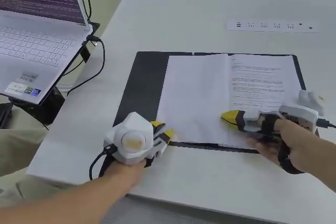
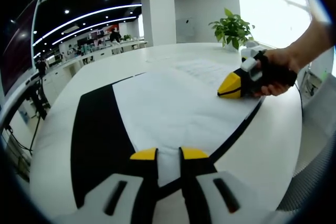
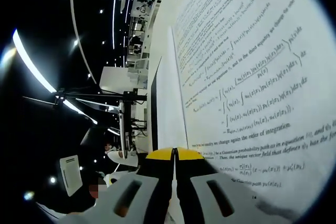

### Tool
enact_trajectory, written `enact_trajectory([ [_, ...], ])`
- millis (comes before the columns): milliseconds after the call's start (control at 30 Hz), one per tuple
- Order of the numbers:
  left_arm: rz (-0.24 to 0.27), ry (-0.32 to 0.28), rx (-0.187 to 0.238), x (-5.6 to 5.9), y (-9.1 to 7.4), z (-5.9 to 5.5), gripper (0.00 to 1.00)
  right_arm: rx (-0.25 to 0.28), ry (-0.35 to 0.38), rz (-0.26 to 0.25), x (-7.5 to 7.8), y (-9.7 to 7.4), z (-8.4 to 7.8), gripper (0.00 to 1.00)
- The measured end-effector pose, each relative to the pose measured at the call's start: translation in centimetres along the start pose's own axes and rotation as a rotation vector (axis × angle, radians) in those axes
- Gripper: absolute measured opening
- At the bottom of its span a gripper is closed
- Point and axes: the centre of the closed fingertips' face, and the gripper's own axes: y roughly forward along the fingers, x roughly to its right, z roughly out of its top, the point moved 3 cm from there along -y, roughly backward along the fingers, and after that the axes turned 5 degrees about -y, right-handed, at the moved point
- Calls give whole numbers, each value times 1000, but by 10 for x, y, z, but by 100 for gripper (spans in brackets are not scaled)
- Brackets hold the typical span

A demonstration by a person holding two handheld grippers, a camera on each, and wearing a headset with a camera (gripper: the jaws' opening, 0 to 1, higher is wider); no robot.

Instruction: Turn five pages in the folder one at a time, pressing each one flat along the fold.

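Head view: folder [image 1: 140, 85] lies open, right gripper [image 1: 228, 116] tip on the pages near the fold. Left gripper view: left gripper [image 2: 169, 154] slightly parted, empty, at turned page [image 2: 173, 103] edge. Right gripper view: jaws closed, empty, on printed page [image 3: 252, 77]; a hard drag may crease it.

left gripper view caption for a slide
Left claw at the edge of the folder; right claw rests on the page

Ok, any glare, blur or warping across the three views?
Head view: even light, text on the printed page too small to read. Left gripper view: fisheye bends the folder, bright window washes out upper right. Right gripper view: rolled sideways, equations sharp, background dark.
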Motion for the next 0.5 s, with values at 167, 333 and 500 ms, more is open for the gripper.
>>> enact_trajectory([
  [167, 0, 2, 1, 0, 1, 0, 14, -15, 0, 3, 2, -5, -10, 0],
  [333, 0, 1, 1, 0, 1, 0, 14, -27, 2, 7, 1, -10, -22, 0],
  [500, 0, 2, -3, 0, 2, -1, 14, -39, 13, 13, 1, -17, -36, 0],
])
